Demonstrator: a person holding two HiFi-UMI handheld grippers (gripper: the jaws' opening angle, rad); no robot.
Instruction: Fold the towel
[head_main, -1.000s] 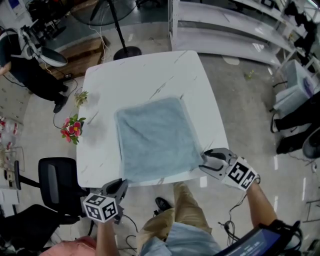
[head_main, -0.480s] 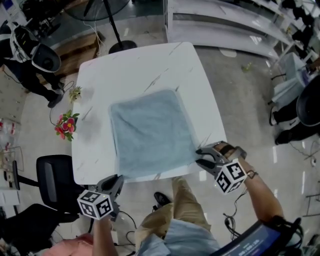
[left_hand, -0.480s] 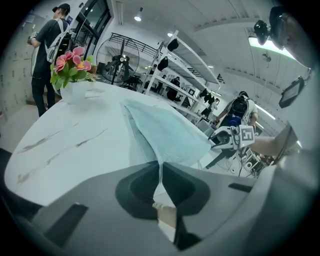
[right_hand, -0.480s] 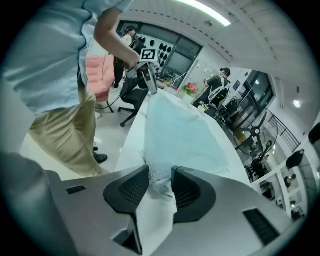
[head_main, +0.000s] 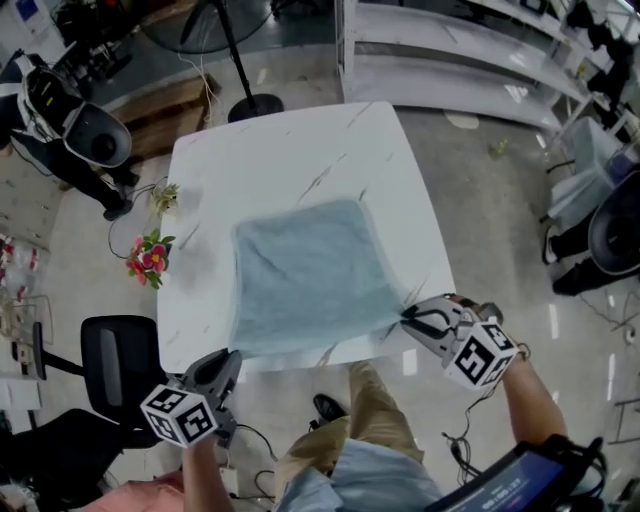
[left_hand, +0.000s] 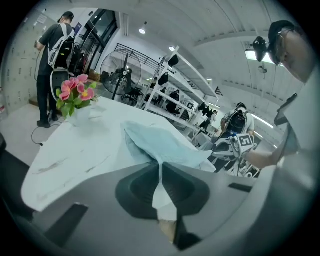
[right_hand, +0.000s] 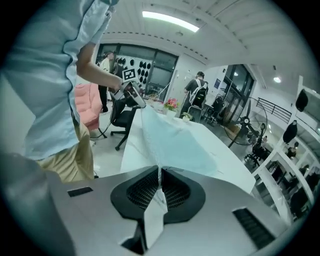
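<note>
The light-blue square terry towel (head_main: 310, 275) is spread on the white marble-patterned square table (head_main: 280, 150), with both near corners drawn past the table edge. The near-left corner is pinched in the left gripper (head_main: 225, 362), jaws fully together on the cloth. The right gripper (head_main: 412, 318) jaws are closing, and the near-right corner is already pressed between them.
</note>
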